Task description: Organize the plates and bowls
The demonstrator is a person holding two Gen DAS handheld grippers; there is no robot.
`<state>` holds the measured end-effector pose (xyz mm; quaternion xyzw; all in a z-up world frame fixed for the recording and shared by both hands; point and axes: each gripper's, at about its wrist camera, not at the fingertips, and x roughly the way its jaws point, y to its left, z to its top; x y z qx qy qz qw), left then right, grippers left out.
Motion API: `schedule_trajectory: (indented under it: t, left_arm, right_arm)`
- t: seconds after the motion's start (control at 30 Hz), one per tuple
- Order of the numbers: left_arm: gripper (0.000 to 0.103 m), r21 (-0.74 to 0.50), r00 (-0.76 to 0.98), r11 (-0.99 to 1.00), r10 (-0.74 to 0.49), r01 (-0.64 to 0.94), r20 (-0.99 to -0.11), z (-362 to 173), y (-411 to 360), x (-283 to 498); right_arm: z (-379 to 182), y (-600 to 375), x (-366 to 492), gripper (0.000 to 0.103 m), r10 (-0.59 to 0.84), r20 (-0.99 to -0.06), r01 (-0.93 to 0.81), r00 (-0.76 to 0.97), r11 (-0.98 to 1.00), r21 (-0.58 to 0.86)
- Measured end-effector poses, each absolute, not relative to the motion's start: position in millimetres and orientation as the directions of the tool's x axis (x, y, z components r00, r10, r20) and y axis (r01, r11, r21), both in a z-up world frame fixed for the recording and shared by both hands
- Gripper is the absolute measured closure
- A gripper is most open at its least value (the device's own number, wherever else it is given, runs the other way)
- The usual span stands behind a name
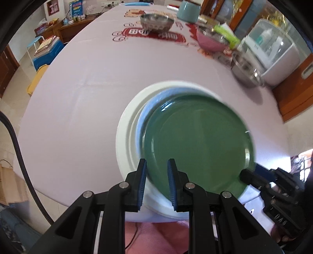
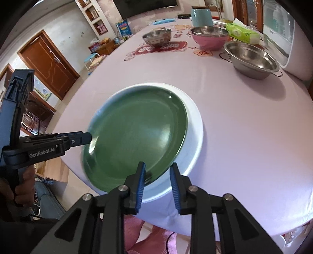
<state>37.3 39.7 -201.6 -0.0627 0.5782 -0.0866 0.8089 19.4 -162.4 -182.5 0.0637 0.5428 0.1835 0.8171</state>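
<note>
A green plate [image 1: 197, 142] lies tilted over a larger white plate [image 1: 127, 134] near the table's front edge; a blue rim shows between them in the left wrist view. Both show in the right wrist view, the green plate [image 2: 137, 134] on the white plate [image 2: 193, 136]. My left gripper [image 1: 156, 179] is open with the green plate's near rim between its fingers. My right gripper [image 2: 157, 183] is open at the green plate's other rim. Each gripper shows in the other's view, the right one [image 1: 252, 175] and the left one [image 2: 86, 137] both touching the plate's edge.
Farther back on the white tablecloth [image 2: 244, 127] stand a steel bowl [image 2: 251, 59], a pink bowl with a steel one inside [image 2: 209, 37], another steel bowl [image 2: 157, 37], a tissue pack [image 2: 242, 33] and a light blue pot [image 2: 201, 15]. A white appliance [image 1: 273, 50] stands at the right.
</note>
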Motion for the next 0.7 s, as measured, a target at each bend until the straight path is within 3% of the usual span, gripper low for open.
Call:
schedule_trajectory:
  t: [0.37, 0.53, 0.7]
  left_arm:
    - [0.077, -0.190, 0.393, 0.977, -0.214, 0.101, -0.894, -171.2, 32.4, 37.7]
    - [0.076, -0.195, 0.392, 0.972, -0.233, 0.133, -0.890, -163.3, 27.2, 43.7]
    - [0.075, -0.206, 0.394, 0.961, -0.264, 0.185, -0.880, -155.0, 20.6, 51.6]
  right_arm:
    - [-174.3, -159.2, 6.1, 0.073, 0.376, -0.850, -0.238, 0.369, 0.922, 0.305]
    - [-166.8, -159.1, 3.3, 0.061, 0.357, -0.844, -0.215, 0.401, 0.932, 0.292]
    - [-160.6, -165.2, 6.7, 0.059, 0.317, -0.842, -0.159, 0.436, 0.948, 0.274]
